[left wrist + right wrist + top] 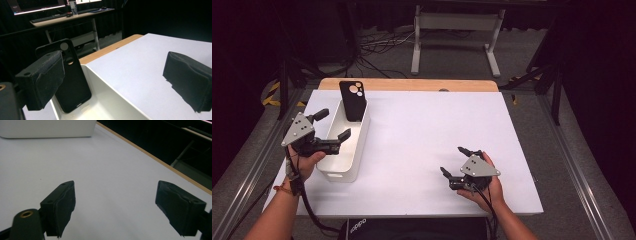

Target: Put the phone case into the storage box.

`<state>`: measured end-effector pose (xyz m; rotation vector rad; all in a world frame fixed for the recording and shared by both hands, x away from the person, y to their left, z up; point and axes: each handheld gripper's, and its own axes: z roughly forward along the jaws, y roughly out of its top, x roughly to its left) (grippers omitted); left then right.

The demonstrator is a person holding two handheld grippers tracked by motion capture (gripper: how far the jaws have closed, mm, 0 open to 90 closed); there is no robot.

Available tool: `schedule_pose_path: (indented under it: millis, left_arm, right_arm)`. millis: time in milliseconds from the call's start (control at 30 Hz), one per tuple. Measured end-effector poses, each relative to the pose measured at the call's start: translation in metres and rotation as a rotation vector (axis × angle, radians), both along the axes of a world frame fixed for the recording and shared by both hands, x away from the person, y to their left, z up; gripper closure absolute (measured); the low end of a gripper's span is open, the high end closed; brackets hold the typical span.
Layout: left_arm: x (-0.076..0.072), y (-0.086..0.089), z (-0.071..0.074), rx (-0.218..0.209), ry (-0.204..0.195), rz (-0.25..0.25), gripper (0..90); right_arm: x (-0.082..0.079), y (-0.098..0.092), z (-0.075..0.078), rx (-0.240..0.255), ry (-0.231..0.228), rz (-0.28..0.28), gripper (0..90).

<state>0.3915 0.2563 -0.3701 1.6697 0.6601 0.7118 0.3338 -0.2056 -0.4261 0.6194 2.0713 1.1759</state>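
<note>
Black phone case (352, 100) stands upright against the far end wall of the white bin (343, 168). Left gripper (331, 125) hovers over the bin, jaws spread, nothing held. Right gripper (454, 161) idle on the table (422, 130), released. Step judged: reaching for the case (or just released it); a grasp next would need the jaws astride its edges.

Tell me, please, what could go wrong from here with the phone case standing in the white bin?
The phone case stands tilted against the far wall of the white bin, so a nudge could topple it. The left gripper, jaws open, straddles the bin's wall and might push the bin. The right gripper rests open, far away.
</note>
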Motion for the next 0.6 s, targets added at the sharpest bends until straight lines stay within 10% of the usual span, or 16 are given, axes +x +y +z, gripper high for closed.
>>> schedule_pose_path:
  millis: [600]
  left_arm:
    - [-0.019,-0.019,0.002,0.039,-0.016,-0.059,4.3]
  right_arm:
    - [-0.006,-0.001,0.005,0.007,-0.016,0.002,17.4]
